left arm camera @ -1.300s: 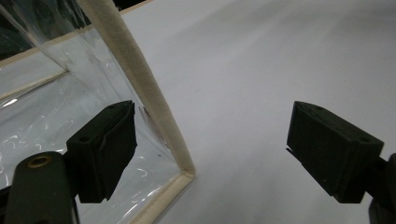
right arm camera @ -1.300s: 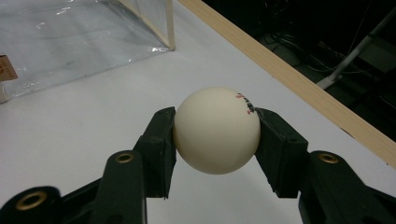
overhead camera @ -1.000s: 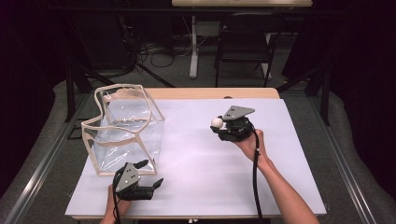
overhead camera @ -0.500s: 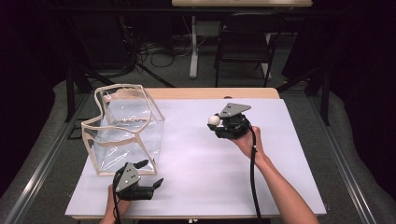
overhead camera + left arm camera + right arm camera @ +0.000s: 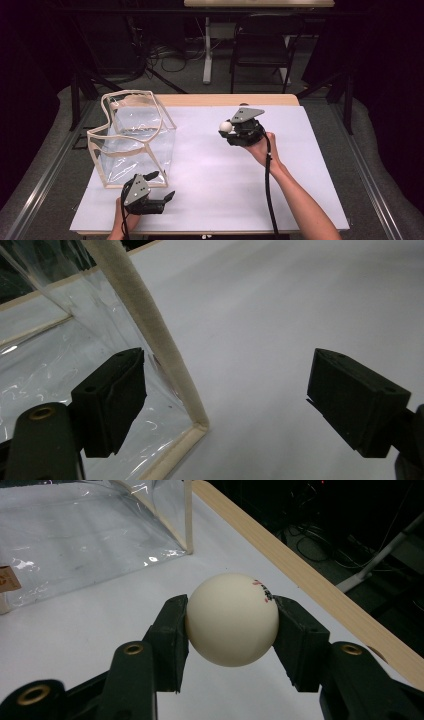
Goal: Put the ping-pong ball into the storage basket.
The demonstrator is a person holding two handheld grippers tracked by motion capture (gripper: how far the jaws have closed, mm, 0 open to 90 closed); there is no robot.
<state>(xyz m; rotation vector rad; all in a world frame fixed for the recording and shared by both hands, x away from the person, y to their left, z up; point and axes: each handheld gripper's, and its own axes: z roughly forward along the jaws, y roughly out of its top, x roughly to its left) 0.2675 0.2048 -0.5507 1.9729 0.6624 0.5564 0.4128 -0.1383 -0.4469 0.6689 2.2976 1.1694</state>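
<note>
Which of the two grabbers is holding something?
The right gripper: its jaws squeeze a white ball. The left gripper stands open beside the clear bag.

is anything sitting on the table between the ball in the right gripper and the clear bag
Nothing visible. The ball is clamped in the right gripper, and bare white table lies between it and the clear bag.
</note>
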